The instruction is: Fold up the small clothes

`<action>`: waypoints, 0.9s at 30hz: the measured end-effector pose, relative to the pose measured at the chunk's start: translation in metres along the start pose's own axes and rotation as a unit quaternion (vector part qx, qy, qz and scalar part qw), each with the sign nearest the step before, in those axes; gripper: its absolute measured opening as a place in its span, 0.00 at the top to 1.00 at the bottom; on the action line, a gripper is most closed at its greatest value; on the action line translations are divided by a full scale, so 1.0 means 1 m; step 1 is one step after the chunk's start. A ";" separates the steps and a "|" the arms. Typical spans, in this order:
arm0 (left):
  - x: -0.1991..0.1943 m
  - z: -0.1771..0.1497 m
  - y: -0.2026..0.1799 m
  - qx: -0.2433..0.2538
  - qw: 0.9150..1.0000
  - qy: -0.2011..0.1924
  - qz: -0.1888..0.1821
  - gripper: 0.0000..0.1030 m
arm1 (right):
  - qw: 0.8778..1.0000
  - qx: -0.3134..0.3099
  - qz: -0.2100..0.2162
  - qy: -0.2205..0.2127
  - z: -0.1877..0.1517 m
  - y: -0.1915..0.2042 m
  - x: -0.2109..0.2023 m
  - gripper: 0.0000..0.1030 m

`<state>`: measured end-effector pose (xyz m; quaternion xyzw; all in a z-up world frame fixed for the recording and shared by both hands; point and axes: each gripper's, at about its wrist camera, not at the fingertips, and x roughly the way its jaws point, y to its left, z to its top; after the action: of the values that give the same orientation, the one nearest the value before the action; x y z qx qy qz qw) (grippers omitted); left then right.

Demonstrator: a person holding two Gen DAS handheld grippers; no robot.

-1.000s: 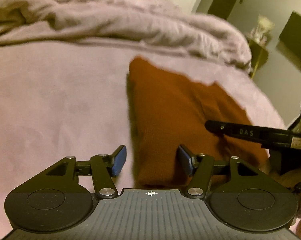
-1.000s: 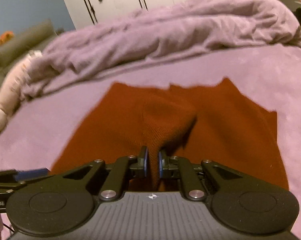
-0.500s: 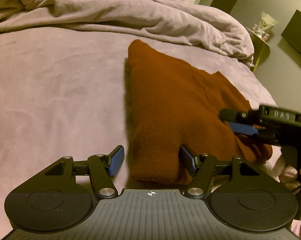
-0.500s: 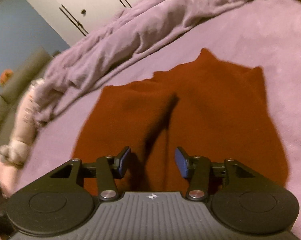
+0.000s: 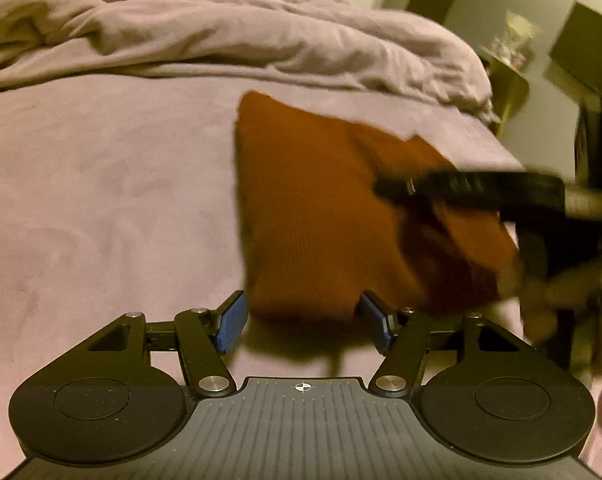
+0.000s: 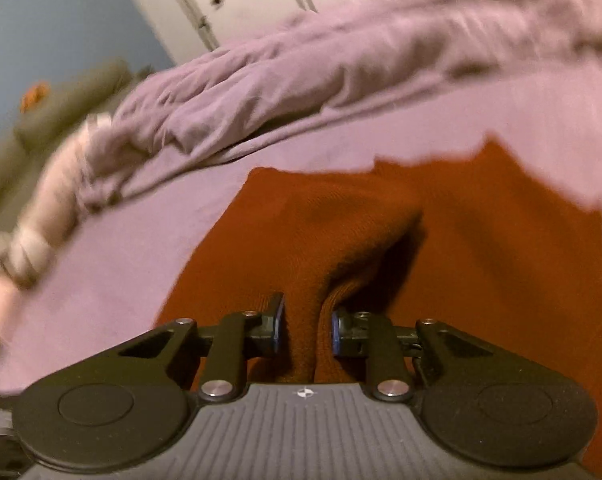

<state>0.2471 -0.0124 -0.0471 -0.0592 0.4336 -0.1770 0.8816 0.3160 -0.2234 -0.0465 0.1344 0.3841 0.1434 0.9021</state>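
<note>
- The right gripper (image 6: 305,326) has just been closing, and its blue pads (image 6: 277,326) now pinch a raised ridge of the rust-brown knit garment (image 6: 461,248) between them; the cloth fills the gap and bulges up beyond the tips.
- The left gripper (image 5: 303,322) stands with its fingers (image 5: 231,324) well apart and nothing between the pads; the near hem of the garment lies just past the tips, and no cloth is caught.
- From the left wrist view, the right tool reaches in from the side, lifting the garment's far edge so that a dark hollow shows under the raised flap. That part is blurred, so I can't read the exact hold there.
- The garment lies on the mauve bedspread (image 5: 101,200), flat toward its left edge and peaked where it is pinched. A rumpled duvet (image 5: 221,40) is heaped well behind it.
- By my reckoning it is light and limp: a soft, fairly thick knit that sags from any single pinch and stretches if tugged. It looks grippy rather than slick, and not fragile.
- It seems best held at the hem corners or along a firm edge, one gripper on each, so the fold carries over evenly rather than bunching at the middle.
- The plush bedspread may drag at the knit, so I would lift rather than slide.
</note>
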 end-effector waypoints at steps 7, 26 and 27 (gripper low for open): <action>0.021 0.001 -0.006 -0.009 0.999 0.006 0.047 0.36 | 0.986 -0.129 -0.085 -0.060 0.016 0.031 -0.028 0.82; 0.016 0.006 -0.023 0.005 0.999 0.006 0.043 0.27 | 0.974 -0.063 -0.201 -0.081 -0.011 -0.052 -0.069 0.73; 0.010 0.004 -0.021 0.006 0.999 -0.001 0.044 0.27 | 0.973 -0.068 -0.201 -0.093 -0.016 -0.046 -0.078 0.73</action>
<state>0.2503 -0.0360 -0.0460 -0.0352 0.4341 -0.1408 0.8891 0.2602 -0.2921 -0.0222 0.0056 0.3067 -0.0287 0.9513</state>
